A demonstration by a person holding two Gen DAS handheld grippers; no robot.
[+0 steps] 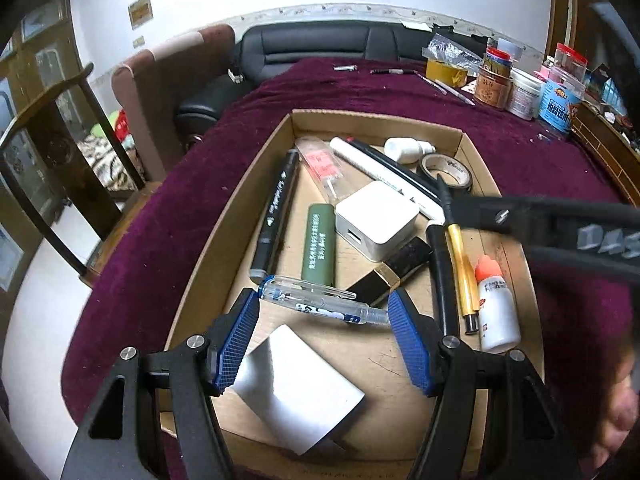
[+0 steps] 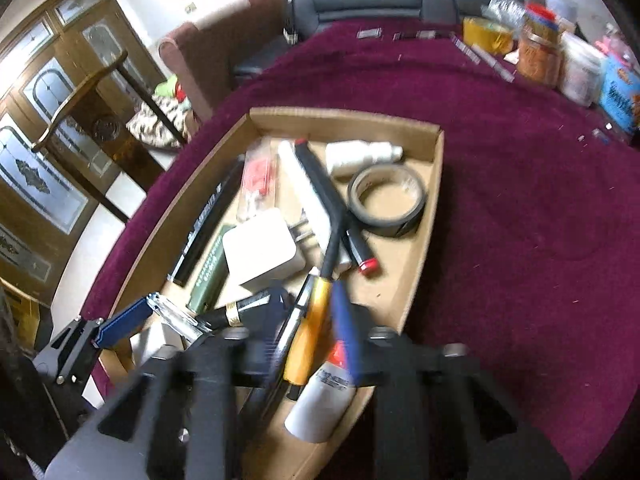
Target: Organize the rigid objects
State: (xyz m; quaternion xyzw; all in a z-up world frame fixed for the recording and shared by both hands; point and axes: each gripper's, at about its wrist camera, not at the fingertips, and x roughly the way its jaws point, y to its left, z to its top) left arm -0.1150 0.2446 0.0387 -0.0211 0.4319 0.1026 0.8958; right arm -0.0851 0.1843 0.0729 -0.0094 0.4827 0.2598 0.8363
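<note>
- My left gripper (image 1: 323, 312) grips a clear pen (image 1: 320, 300) end to end over the cardboard box (image 1: 224, 216), near its front edge
- My right gripper (image 2: 308, 332), jaws parted, straddles a gold pen (image 2: 308, 340) without pressing
- Box mostly filled; two pens (image 1: 400, 71) remain at the maroon table (image 1: 520, 152) far edge, sofa (image 1: 320, 46) behind

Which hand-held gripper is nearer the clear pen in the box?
Left. The left hand-held gripper has the clear pen spanning between its blue pads. The right hand-held gripper is farther right, by the gold pen.
</note>
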